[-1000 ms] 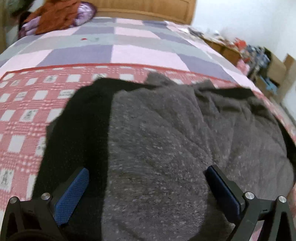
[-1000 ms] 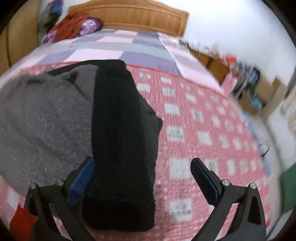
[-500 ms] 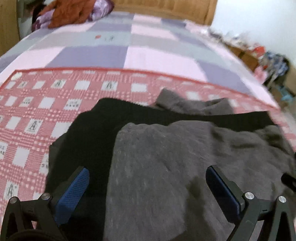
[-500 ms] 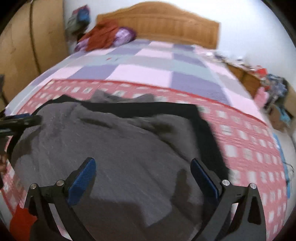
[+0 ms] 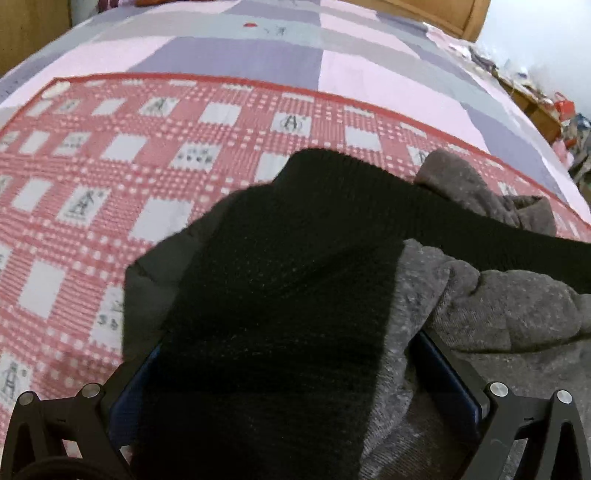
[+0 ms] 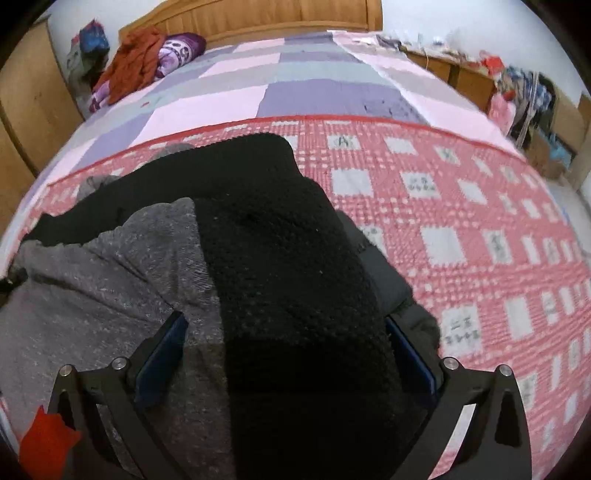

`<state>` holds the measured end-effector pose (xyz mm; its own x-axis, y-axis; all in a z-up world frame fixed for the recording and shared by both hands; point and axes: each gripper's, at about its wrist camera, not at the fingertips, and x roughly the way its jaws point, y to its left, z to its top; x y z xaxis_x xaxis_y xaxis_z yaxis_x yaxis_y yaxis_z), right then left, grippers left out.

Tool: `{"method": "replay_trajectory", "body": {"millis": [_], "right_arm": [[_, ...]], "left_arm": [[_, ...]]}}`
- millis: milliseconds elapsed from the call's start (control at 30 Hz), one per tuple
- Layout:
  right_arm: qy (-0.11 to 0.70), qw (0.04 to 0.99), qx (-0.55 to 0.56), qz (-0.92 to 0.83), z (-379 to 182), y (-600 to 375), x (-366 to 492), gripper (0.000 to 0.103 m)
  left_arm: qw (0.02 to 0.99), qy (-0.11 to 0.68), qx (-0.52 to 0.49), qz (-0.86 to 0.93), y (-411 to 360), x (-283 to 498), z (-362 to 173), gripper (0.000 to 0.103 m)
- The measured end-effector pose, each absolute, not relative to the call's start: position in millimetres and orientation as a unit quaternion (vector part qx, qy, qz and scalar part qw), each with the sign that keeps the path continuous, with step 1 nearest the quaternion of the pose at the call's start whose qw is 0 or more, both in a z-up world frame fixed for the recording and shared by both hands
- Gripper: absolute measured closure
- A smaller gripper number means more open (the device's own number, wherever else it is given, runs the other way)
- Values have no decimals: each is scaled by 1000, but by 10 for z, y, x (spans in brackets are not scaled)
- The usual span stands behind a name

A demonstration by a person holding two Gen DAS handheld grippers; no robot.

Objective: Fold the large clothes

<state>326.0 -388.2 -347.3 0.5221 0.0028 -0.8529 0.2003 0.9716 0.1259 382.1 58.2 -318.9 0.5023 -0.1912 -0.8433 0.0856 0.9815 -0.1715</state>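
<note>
Two grippers are in our hands, and each one has cloth of the same garment between its blue pads. We see the left gripper point(image 5: 291, 373) with its fingers set wide apart, and the black knitted band point(image 5: 295, 280) of the sweater point(image 5: 509, 317) fills the whole space between them. The cloth touches both pads, but we cannot tell if the fingers really press it or only stand around it. In the right wrist view, the right gripper point(image 6: 284, 354) is in the same condition: its fingers are wide, the black band point(image 6: 288, 258) runs between them, and we cannot tell if it is gripped.

The sweater is grey with small light dots and has broad black knitted parts. It lies bunched on the near part of the bed, on the red and white checked blanket point(image 5: 92, 206). In the left wrist view the grey cloth is to the right of the black band; in the right wrist view the grey cloth point(image 6: 103, 288) is to the left of it. A dark grey lining point(image 5: 147, 280) shows at the left edge of the garment, touching the blanket.

Farther away, beyond the red border of the blanket, we see the quilt point(image 6: 295, 92) with pink, purple and grey squares. At the far left, near the wooden headboard point(image 6: 258, 18), lies a pile of orange and purple clothes point(image 6: 147, 62). On the far right stand wooden furniture point(image 6: 461, 77) and some blurred coloured things.
</note>
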Motion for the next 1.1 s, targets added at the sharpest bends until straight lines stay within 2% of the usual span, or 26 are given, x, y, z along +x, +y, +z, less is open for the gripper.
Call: {"method": "replay_trajectory", "body": {"millis": [167,267,467,667,733,833,900,1000,1100], "right_arm": [[494,862,102,-56,-3432,-3841,3210,0],[479,873,57,-78,-3191,-3699,3101,0],[409,912,20,-24,-2689,-3037,2462,0],[454,889,-53,26,-2928,-2272,2087,0],[468,882,-53,-8,-3055,-2455,2025,0],[476,877,18,-63,-3155,-3142,1827,0],[483,870,19,-98,-3168,-3411,1717,0],[495,861,78,-86,-3143,-3721,1576,0],[487,866,53,-96,-3044,-3639,1485,0]], "left_arm": [[861,502,-47,-75,552,3815,-3129,0],[869,492,-14,-56,488,3695,-2920,0],[900,424,40,-93,102,2870,-2427,0],[876,452,113,-127,-379,2237,-2682,0],[881,442,126,-116,-326,2168,-2758,0],[885,450,74,-92,65,2195,-2820,0],[882,460,39,-88,290,2210,-2817,0],[874,479,10,-81,532,2203,-2821,0],[863,500,11,-76,543,2209,-2811,0]]}}
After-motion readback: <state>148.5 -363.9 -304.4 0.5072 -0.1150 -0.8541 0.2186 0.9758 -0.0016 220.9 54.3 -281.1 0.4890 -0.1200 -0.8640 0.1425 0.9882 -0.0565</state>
